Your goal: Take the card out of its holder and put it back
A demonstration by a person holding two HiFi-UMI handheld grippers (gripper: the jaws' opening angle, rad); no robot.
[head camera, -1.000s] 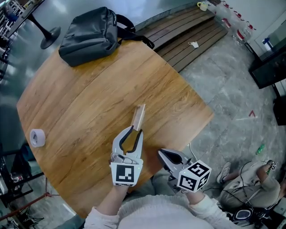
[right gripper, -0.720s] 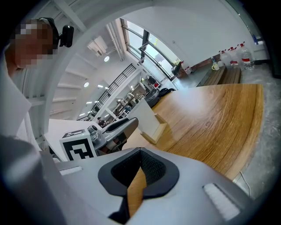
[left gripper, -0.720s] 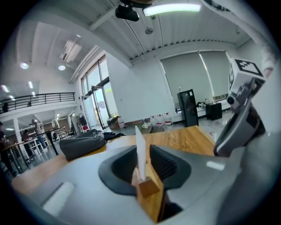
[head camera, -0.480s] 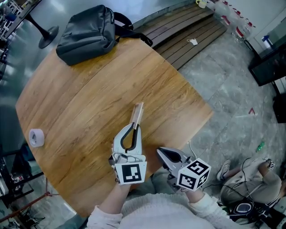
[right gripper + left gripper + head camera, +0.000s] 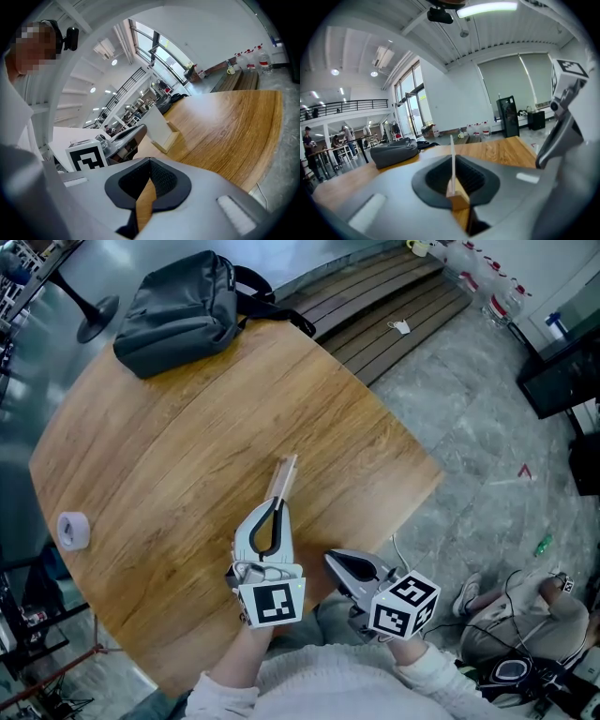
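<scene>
A white card [image 5: 287, 472] stands on edge in a small wooden holder [image 5: 279, 489] near the front of the round wooden table [image 5: 187, 437]. My left gripper [image 5: 279, 505] points at the card's near end, and its jaws look shut on the card's edge. In the left gripper view the card [image 5: 451, 161] rises between the jaw tips above the holder block [image 5: 458, 198]. My right gripper [image 5: 331, 560] hovers at the table's front edge, to the right of the left one, shut with nothing in it. From the right gripper view the card [image 5: 158, 125] and holder [image 5: 171, 139] are ahead on the left.
A grey backpack [image 5: 178, 313] lies at the table's far edge. A roll of white tape [image 5: 74, 530] sits at the left edge. Wooden slats [image 5: 394, 296] lie on the floor beyond the table. A person [image 5: 511, 620] sits on the floor at lower right.
My left gripper has rolled slightly while staying at the card's near end. The right gripper has hardly moved. The head view has shifted a little.
</scene>
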